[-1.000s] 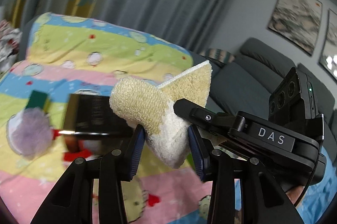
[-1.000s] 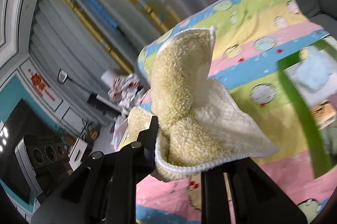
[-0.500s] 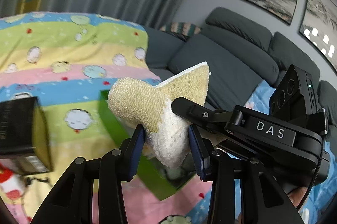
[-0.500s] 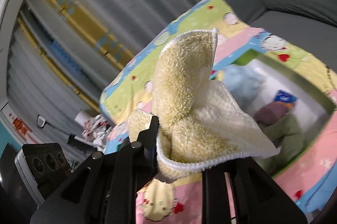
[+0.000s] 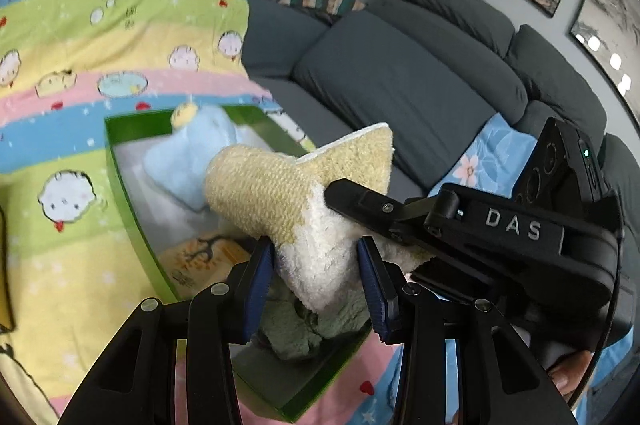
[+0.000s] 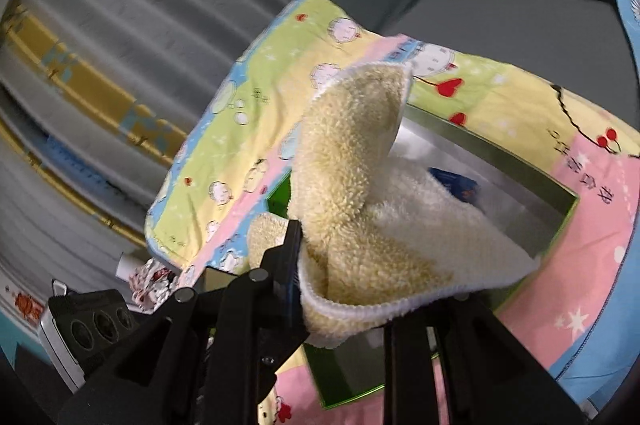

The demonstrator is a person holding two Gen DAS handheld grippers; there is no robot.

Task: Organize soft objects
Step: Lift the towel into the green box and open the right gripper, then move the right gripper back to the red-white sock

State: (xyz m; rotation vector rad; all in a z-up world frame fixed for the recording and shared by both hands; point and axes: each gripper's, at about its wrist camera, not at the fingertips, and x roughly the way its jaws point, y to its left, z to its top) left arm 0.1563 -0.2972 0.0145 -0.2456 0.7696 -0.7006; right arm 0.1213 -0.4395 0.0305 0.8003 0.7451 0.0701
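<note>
Left gripper [image 5: 316, 273]: clamped on folded cream-yellow terry cloth [image 5: 296, 201].
Right gripper [image 6: 340, 289]: clamped on same cloth, keeping fold.
Green-walled rectangular box [image 5: 124, 185]: directly below, likely drop target.

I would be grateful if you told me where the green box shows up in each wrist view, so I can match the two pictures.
Left wrist view: the green box fills the lower centre-left, open, partly behind the yellow towel.
Right wrist view: the green box sits centre-right, mostly behind the yellow towel.
Shared landmark: the striped cartoon blanket on which the box rests.
</note>
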